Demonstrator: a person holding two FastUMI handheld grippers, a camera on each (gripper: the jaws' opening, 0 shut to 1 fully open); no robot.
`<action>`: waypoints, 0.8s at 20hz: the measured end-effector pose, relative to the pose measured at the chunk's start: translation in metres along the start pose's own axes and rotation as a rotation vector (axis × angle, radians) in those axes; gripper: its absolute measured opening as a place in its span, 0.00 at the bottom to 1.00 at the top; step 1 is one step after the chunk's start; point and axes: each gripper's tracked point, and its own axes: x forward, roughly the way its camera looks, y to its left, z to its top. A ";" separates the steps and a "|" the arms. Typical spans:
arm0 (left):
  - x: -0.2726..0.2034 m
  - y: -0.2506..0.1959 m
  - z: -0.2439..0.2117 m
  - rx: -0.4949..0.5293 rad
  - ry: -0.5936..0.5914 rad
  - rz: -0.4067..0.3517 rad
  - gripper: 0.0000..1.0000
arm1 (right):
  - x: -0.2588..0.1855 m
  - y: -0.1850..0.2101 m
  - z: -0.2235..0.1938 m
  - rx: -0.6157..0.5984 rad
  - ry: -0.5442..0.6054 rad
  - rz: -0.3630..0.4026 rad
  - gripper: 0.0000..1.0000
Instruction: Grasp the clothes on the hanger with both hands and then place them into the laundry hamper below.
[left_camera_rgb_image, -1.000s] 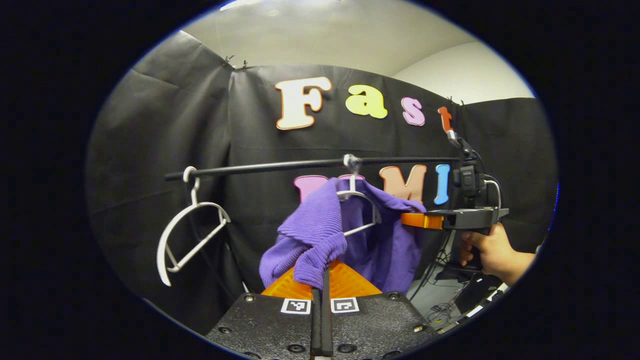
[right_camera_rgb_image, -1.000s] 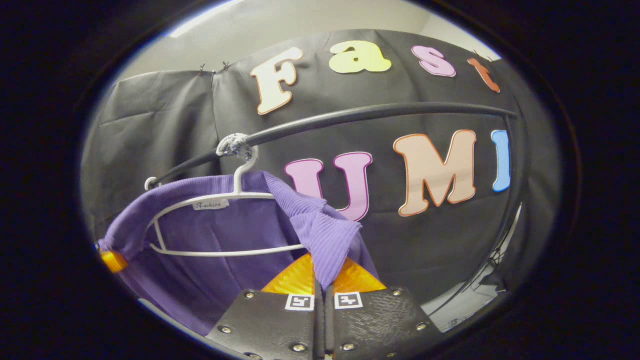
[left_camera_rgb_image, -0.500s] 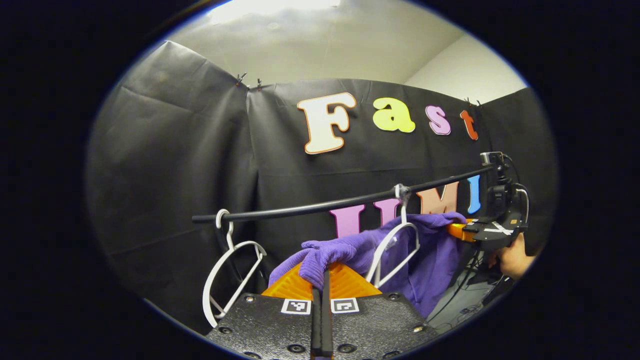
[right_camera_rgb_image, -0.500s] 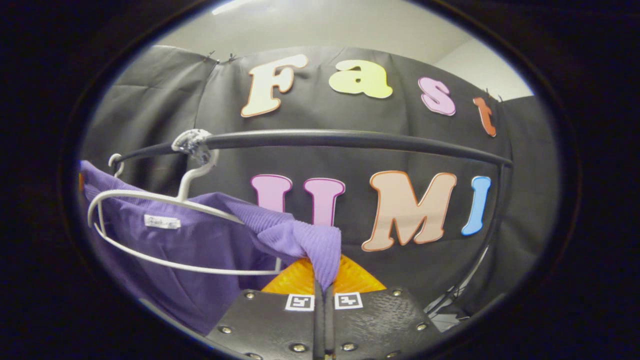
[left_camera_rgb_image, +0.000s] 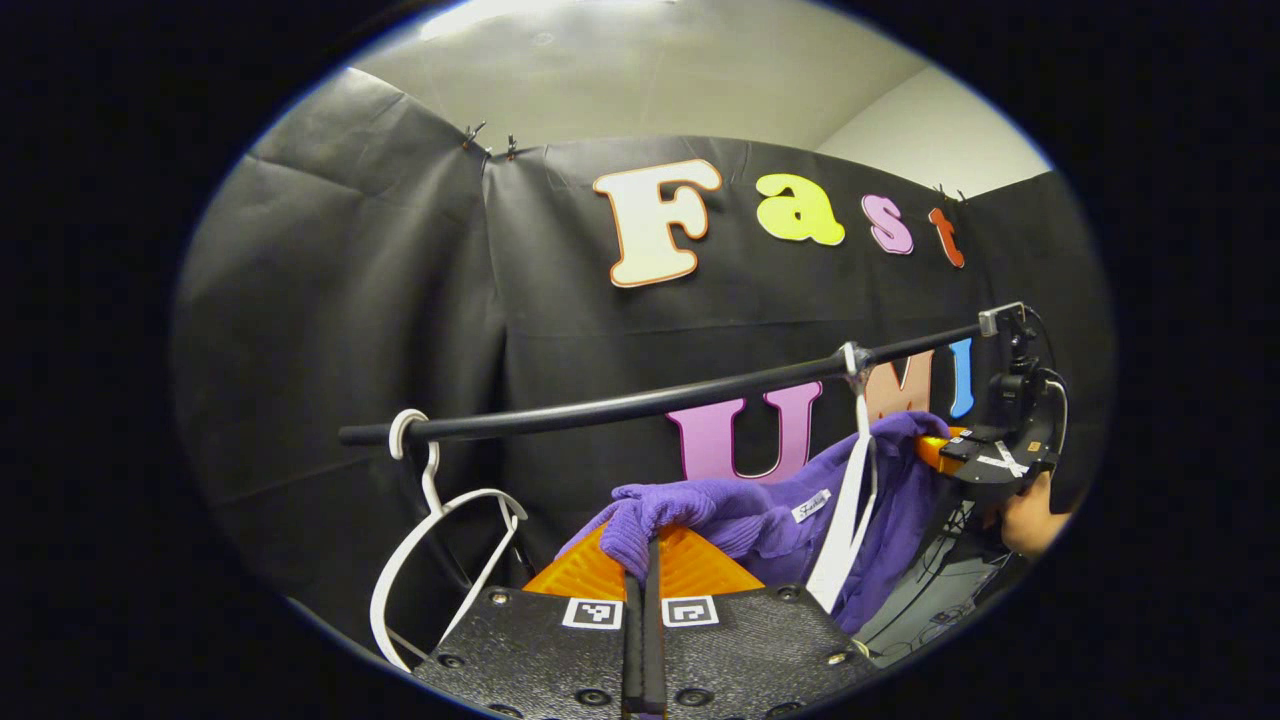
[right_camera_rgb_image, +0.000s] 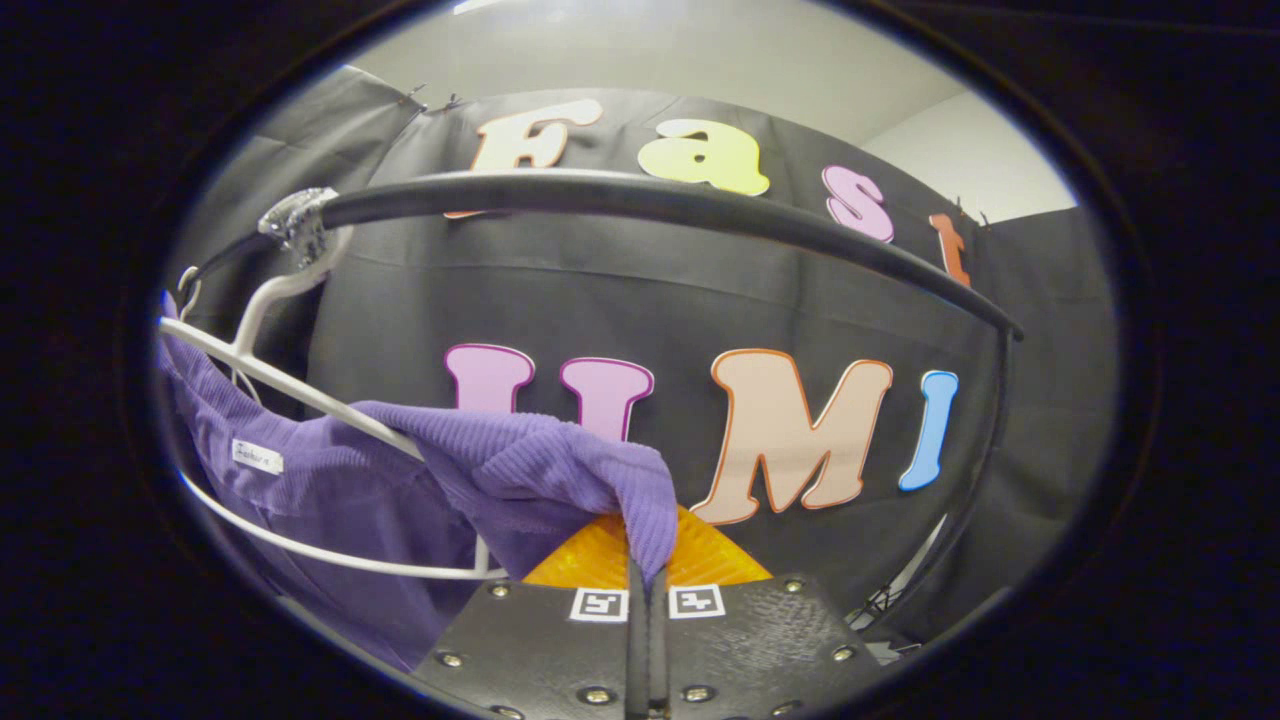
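Note:
A purple ribbed garment (left_camera_rgb_image: 760, 515) is stretched between both grippers beside a white hanger (left_camera_rgb_image: 848, 500) that hangs from the black rail (left_camera_rgb_image: 620, 406). My left gripper (left_camera_rgb_image: 645, 555) is shut on one shoulder of the cloth. In the right gripper view, my right gripper (right_camera_rgb_image: 647, 565) is shut on the other shoulder of the purple garment (right_camera_rgb_image: 500, 470), pulled off the white hanger (right_camera_rgb_image: 300, 385), whose hook sits on the rail (right_camera_rgb_image: 640, 200). The right gripper (left_camera_rgb_image: 945, 452) and the hand holding it also appear at the far right of the left gripper view.
An empty white hanger (left_camera_rgb_image: 430, 545) hangs at the left end of the rail. The rail's upright post (right_camera_rgb_image: 985, 450) stands at the right, with cables on the floor below it. Black cloth walls close the booth behind.
Both grippers pulled the garment's shoulders outward, off the hanger. The hanger has swung edge-on toward the left gripper view, and the rail looms closer in the right gripper view.

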 end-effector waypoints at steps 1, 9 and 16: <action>0.006 0.000 -0.004 -0.005 0.010 -0.009 0.00 | 0.006 0.001 -0.006 0.003 0.007 -0.002 0.00; 0.036 0.007 -0.042 -0.085 0.067 -0.040 0.00 | 0.034 0.010 -0.057 0.027 0.077 -0.022 0.01; 0.037 0.006 -0.065 -0.140 0.060 -0.077 0.00 | 0.043 0.026 -0.109 0.085 0.198 0.005 0.01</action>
